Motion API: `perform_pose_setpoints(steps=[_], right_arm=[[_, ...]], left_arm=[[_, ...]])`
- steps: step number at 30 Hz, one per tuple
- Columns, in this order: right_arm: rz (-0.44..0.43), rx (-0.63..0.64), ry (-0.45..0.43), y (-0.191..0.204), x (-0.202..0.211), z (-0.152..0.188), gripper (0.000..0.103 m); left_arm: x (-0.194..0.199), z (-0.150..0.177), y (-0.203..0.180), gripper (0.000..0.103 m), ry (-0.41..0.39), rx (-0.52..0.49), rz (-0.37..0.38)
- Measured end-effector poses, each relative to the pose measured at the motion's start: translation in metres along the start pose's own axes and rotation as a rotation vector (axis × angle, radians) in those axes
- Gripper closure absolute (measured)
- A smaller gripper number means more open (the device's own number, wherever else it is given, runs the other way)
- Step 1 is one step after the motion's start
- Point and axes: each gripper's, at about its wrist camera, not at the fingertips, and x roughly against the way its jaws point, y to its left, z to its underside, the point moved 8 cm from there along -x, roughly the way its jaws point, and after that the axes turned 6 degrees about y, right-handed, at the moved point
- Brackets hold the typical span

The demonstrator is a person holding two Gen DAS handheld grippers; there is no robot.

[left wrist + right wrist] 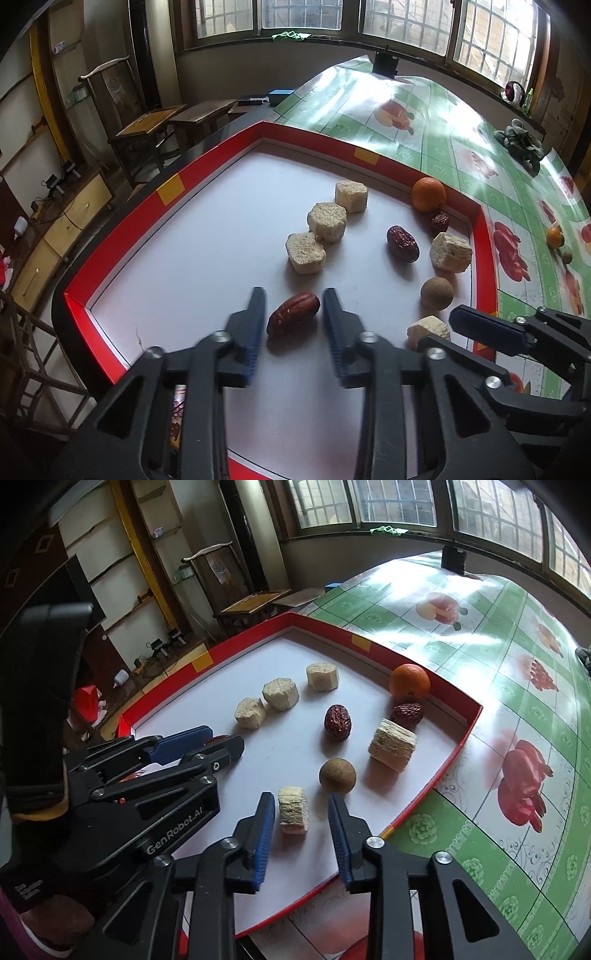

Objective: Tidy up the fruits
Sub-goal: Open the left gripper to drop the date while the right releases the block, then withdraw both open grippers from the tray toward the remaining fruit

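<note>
A red-rimmed white tray (122, 254) (458, 738) holds the fruits. My left gripper (294, 308) is open, its fingers on either side of a red date (293, 318) lying on the tray floor. My right gripper (301, 812) is open around a pale puffed cake (293, 809), with a brown round fruit (337, 776) just beyond its right finger. Two more dates (402, 243) (439, 221), an orange (428, 194) and several pale cakes (327, 221) lie farther back.
The tray sits on a green and white fruit-print tablecloth (424, 110) (517, 686). A small orange (554, 236) and a dark green object (521, 142) lie on the cloth at the right. Wooden chairs (147, 129) and cabinets stand to the left.
</note>
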Motion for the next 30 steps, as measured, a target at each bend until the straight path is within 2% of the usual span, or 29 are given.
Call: perform_pose_setpoints(steps=[1,3,8,17,23,30], right_arm=[[-0.001,-0.004,-0.004,-0.001,0.002,0.0,0.073],[-0.006,-0.006,-0.014,-0.001,0.007,0.0,0.073],[-0.015,-0.02,-0.039,-0.004,0.019,-0.002,0.071],[-0.003,-0.038,-0.106,-0.016,0.054,0.001,0.07],[0.049,-0.099,-0.141,-0.05,0.081,0.013,0.069],[0.139,-0.193,-0.157,-0.107,0.11,0.04,0.068]], left_arm=[[0.001,0.0,0.001,0.044,-0.005,0.005,-0.003],[0.004,-0.002,0.003,0.038,-0.019,0.014,-0.001],[0.012,-0.006,0.002,0.038,-0.043,0.006,-0.022],[0.038,-0.019,-0.017,0.038,-0.098,-0.01,0.005],[0.047,-0.023,-0.057,0.038,-0.106,-0.067,0.064],[0.047,-0.02,-0.125,0.038,-0.071,-0.161,0.158]])
